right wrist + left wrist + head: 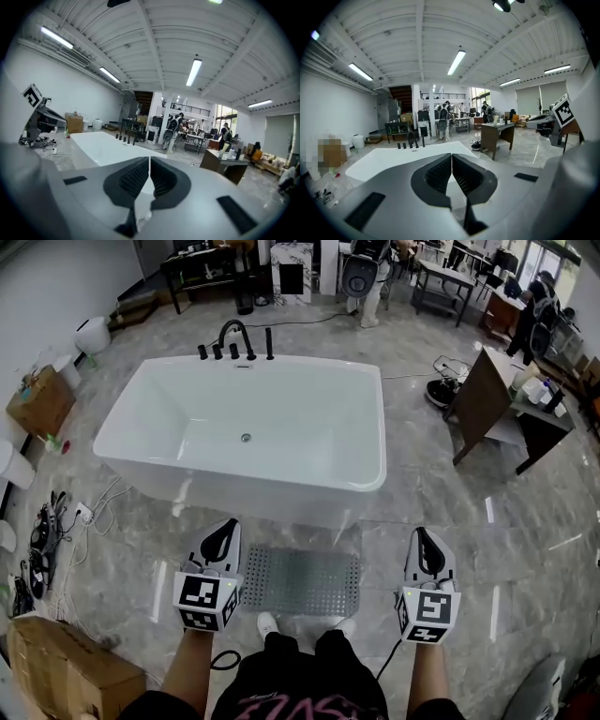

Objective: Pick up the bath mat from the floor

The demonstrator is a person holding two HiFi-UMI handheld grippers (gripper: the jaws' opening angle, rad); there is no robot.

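Only writing in sight is the pink lettering on your shirt, too blurry to read. The white bathtub shows just its drain. Your left gripper and right gripper are both squeezed fully closed, holding nothing. The grey bath mat lies flat on the floor between them, just beside the tub and your shoes.
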